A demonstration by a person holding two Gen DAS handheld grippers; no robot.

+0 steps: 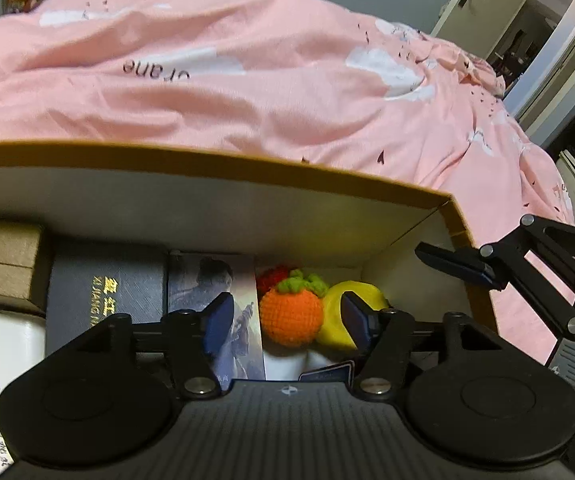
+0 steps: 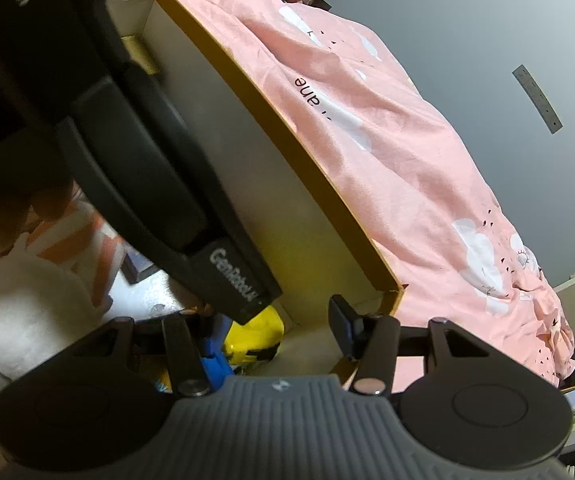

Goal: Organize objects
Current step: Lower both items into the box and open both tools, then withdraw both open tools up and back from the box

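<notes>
An open cardboard box (image 1: pixel 215 204) with a yellow-brown rim lies on a pink duvet. Inside it I see an orange crocheted fruit (image 1: pixel 290 314), a yellow object (image 1: pixel 333 326), a red crocheted piece (image 1: pixel 268 276), a picture card box (image 1: pixel 223 304), a dark grey box (image 1: pixel 107 280) and tan blocks (image 1: pixel 1 258). My left gripper (image 1: pixel 287 320) is open and empty, low over the orange fruit. My right gripper (image 2: pixel 275 326) is open at the box's end corner (image 2: pixel 391 292), its right finger (image 2: pixel 343 326) near the rim. The yellow object (image 2: pixel 253 340) lies below it.
The pink duvet (image 1: pixel 247 80) surrounds the box. The left gripper's black body (image 2: pixel 147 152) crosses the right wrist view. A white plush (image 2: pixel 27 320) sits in the box. The right gripper's finger (image 1: pixel 459 266) reaches over the box's right wall. A doorway (image 1: pixel 527 32) is far right.
</notes>
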